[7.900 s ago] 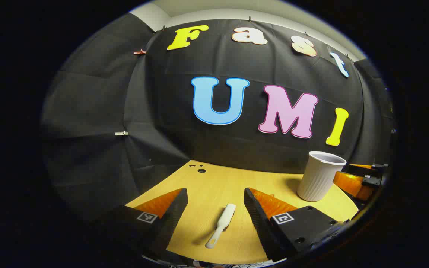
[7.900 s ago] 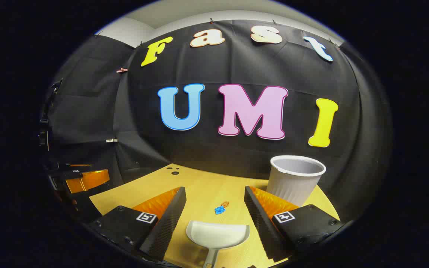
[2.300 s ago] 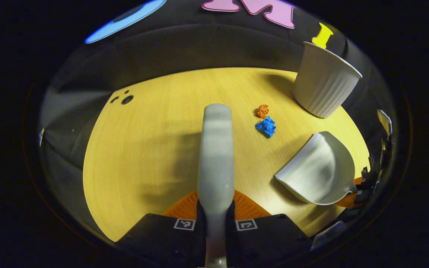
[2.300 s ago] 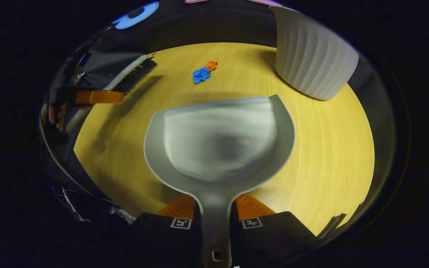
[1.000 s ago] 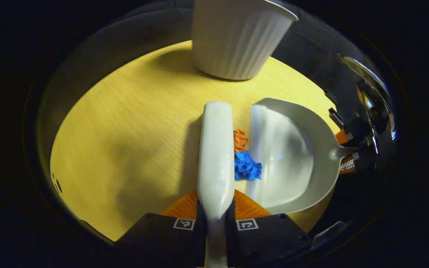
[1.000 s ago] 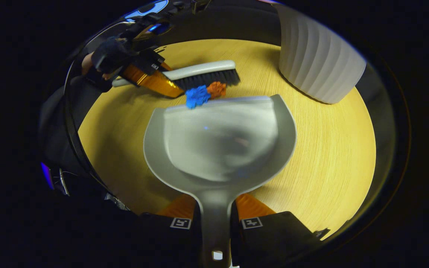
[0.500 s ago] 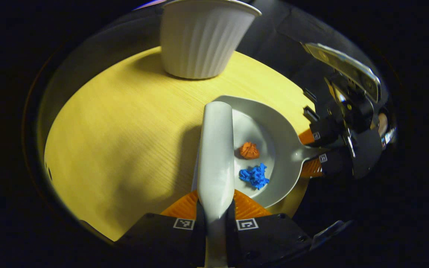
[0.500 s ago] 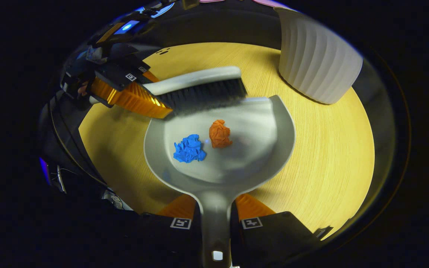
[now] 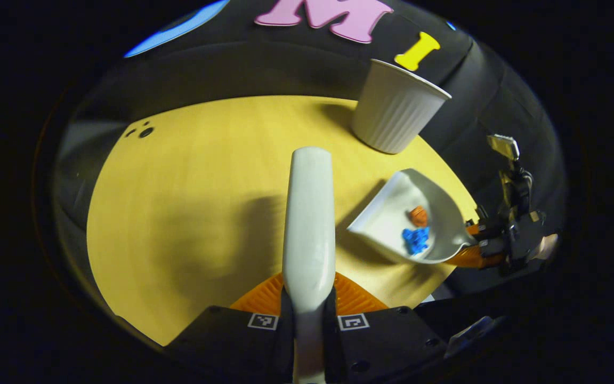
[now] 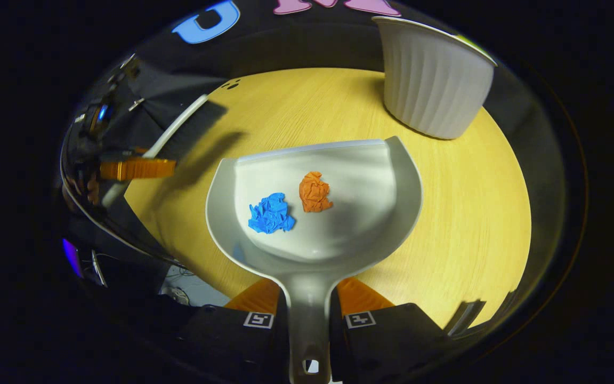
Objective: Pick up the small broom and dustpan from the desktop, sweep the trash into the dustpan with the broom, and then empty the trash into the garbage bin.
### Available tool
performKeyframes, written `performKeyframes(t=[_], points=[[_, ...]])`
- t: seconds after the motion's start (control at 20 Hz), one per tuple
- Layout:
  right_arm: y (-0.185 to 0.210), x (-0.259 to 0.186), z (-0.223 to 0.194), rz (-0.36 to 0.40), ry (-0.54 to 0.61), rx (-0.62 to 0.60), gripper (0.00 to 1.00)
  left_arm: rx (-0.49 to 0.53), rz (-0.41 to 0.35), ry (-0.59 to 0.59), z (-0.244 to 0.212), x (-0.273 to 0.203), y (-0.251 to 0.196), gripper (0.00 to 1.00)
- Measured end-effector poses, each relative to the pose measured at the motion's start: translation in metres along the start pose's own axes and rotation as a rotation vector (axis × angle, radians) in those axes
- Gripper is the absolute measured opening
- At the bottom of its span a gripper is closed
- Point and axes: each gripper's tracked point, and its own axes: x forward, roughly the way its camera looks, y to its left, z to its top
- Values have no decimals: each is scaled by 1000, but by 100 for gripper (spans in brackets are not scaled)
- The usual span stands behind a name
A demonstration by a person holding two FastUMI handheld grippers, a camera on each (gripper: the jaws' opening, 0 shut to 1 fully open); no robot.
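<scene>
While my right tongs [image 10: 308,314] clamp the handle of the dustpan [image 10: 315,208], both fingers pressing on it from either side, the pan sits raised over the near part of the yellow tabletop [image 10: 461,213], its open lip pointing toward the garbage bin [image 10: 432,80]. Two scraps of trash lie inside the pan: a blue paper wad [image 10: 271,213] and, just beside it on the bin's side, an orange paper wad [image 10: 314,192]. The white ribbed bin stands upright at the far edge of the tabletop, beyond the pan's right corner and apart from it.

My left tongs [image 9: 308,314] are closed on the broom [image 9: 309,224], whose pale back runs straight ahead from between the fingers. From that side the dustpan [image 9: 392,224] shows tilted, nearer to me than the bin [image 9: 395,114], with both wads in it, and my right tongs [image 9: 472,248] at its handle. In the right gripper view, the broom [image 10: 179,125] hangs well to the left of the bin, past the tabletop's edge.
</scene>
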Motion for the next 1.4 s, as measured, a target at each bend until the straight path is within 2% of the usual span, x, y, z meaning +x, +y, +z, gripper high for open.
performKeyframes(t=[0.15,0.2,0.3,0.5,0.55,0.6,0.65,0.8,0.9,0.95,1.05,1.25,1.3,1.35,1.4], points=[[1,-8,1,-50,-26,77,34,-62,41,-4,-37,2,30,26],[1,-12,3,-72,-42,102,30,-83,43,-13,-43,6,27,26],[-4,-17,6,-111,-68,152,34,-116,46,-30,-47,1,27,28],[-8,-14,15,-201,-141,254,34,-132,34,-30,-50,9,31,27],[-10,-15,17,-220,-160,280,37,-130,36,-29,-47,8,32,27],[-9,-16,19,-232,-181,306,30,-126,37,-28,-48,7,31,27],[-4,-13,16,-241,-202,328,34,-122,41,-28,-47,6,32,27],[0,-6,14,-238,-251,378,34,-106,62,-27,-53,5,35,28],[-1,-8,17,-244,-276,377,33,-101,75,-22,-51,3,38,26],[0,-8,17,-243,-294,379,30,-99,81,-21,-47,0,40,27],[0,-3,18,-237,-334,381,34,-96,96,-19,-40,-7,45,27],[-6,7,16,-264,-375,283,34,-95,140,-4,-40,-13,64,27],[-5,8,16,-258,-378,270,29,-99,146,-3,-37,-14,66,27],[-5,5,16,-253,-378,258,37,-105,148,-4,-35,-14,68,27],[-5,6,15,-260,-378,237,34,-112,155,-8,-32,-14,70,27]])
